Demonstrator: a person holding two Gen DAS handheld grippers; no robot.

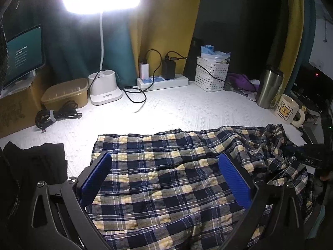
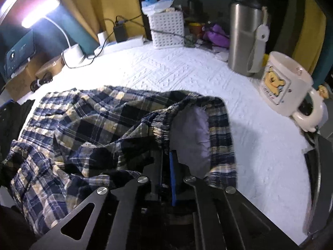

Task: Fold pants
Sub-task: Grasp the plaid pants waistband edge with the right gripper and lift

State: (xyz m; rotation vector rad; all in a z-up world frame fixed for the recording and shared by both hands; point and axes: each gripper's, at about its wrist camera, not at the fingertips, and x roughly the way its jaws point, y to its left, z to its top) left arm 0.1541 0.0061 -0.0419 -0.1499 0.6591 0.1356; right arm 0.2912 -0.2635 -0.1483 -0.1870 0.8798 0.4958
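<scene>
Navy, yellow and white plaid pants [image 1: 166, 177] lie on a white textured cover [image 1: 166, 108]. In the left wrist view the legs lie flat and the waist end bunches at the right. My left gripper [image 1: 164, 177] is open, its blue pads wide apart just above the flat fabric. In the right wrist view my right gripper [image 2: 168, 162] is shut on the elastic waistband of the pants [image 2: 93, 129] and holds it lifted, so the white lining [image 2: 191, 137] shows. The fingertips are hidden in the cloth. The right gripper also shows at the right edge of the left wrist view [image 1: 312, 158].
A cream bear mug [image 2: 285, 83] and a steel tumbler [image 2: 245, 35] stand at the right. A white basket [image 1: 212, 73], power strip [image 1: 162, 81], lamp base [image 1: 104, 89], tan tub [image 1: 64, 93] and coiled cable [image 1: 56, 116] line the back. A dark garment [image 1: 35, 166] lies left.
</scene>
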